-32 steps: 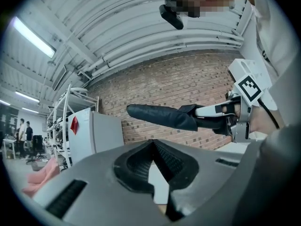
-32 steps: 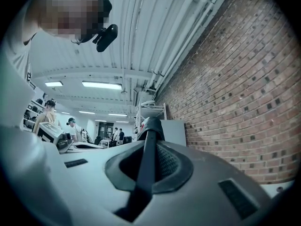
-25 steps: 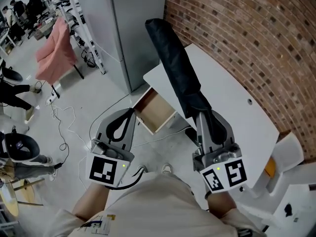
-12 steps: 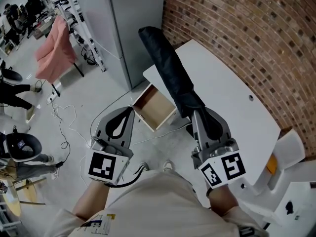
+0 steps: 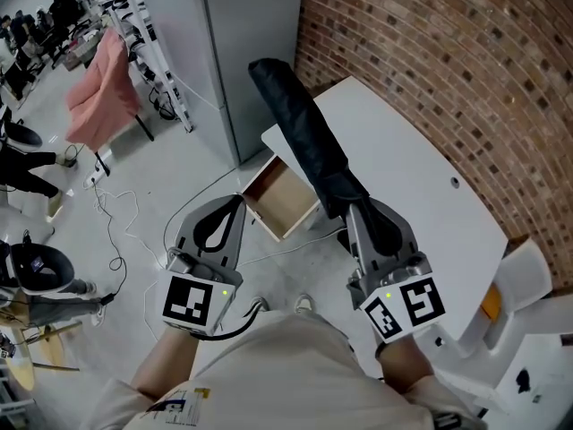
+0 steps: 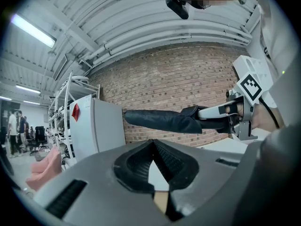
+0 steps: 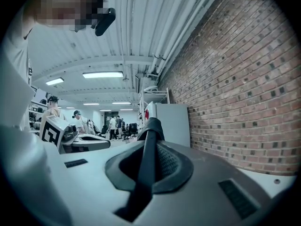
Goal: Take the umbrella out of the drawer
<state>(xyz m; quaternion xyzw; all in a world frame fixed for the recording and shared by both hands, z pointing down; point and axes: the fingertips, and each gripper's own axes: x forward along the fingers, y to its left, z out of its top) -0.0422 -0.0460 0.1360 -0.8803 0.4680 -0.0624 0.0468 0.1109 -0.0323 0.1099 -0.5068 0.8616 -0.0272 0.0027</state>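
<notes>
Umbrella [image 5: 304, 133], plain black, clamped level in right tongs [image 5: 360, 206].

We note matt black cloth on the umbrella [image 5: 309, 141], pale bare wood inside the drawer [image 5: 280, 202], a smooth white counter [image 5: 403, 177], and a rough red-brick wall [image 5: 430, 43].

The worktop [image 5: 430, 186] stood against the brick wall [image 5: 466, 52], with the cabinet [image 5: 242, 52] to its left along the same wall. The drawer [image 5: 279, 202] stood pulled out from under the worktop's left edge, over the floor [image 5: 170, 168]. The umbrella [image 5: 304, 133] ran forward from between the jaws of the right gripper [image 5: 356, 209], above the worktop's left edge and the drawer, its far end near the cabinet. The left gripper [image 5: 235, 204] was just left of the drawer, apart from the umbrella. A cable [image 5: 100, 206] lay on the floor further left
</notes>
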